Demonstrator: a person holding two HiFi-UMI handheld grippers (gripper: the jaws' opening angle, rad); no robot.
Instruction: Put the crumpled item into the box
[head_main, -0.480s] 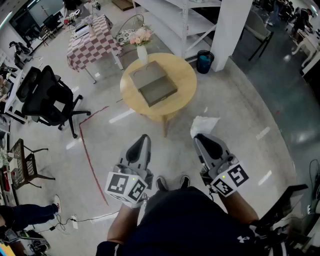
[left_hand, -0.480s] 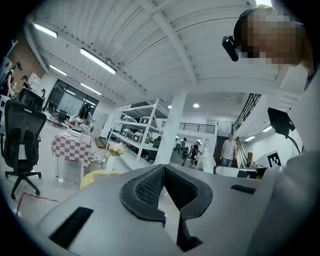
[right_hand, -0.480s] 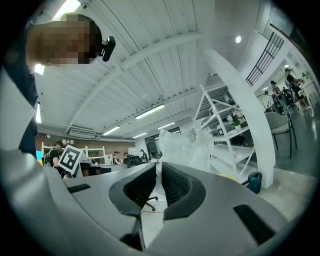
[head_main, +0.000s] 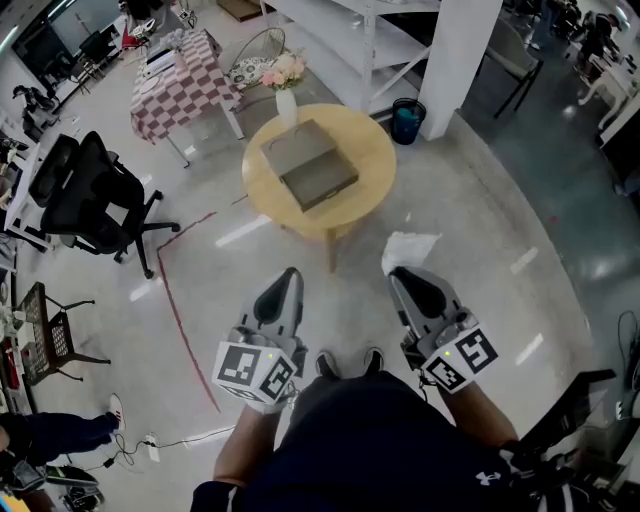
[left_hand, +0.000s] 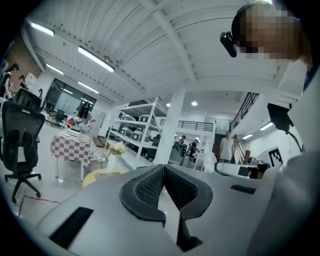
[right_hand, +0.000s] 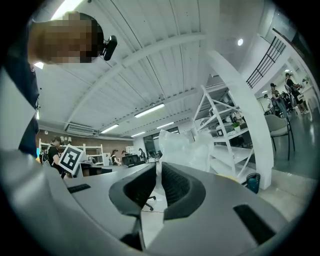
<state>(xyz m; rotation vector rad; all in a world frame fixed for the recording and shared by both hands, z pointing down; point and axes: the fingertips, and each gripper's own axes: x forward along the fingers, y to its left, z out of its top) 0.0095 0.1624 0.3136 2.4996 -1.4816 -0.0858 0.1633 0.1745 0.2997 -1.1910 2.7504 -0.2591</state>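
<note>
Lab floor; round worktop (head_main: 372, 150) ahead carries box (head_main: 312, 165); right gripper (head_main: 400, 274) fingers pinch crumpled item (head_main: 408, 246), well short of box; left gripper (head_main: 289, 276) fingers together, empty. Hold pinch firm; release only over box.

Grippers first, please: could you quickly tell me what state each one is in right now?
Left gripper: closed, nothing between its jaws.
Right gripper: closed on the crumpled white item.

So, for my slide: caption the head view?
Right gripper holds crumpled white item; box sits on the round table ahead.
</note>
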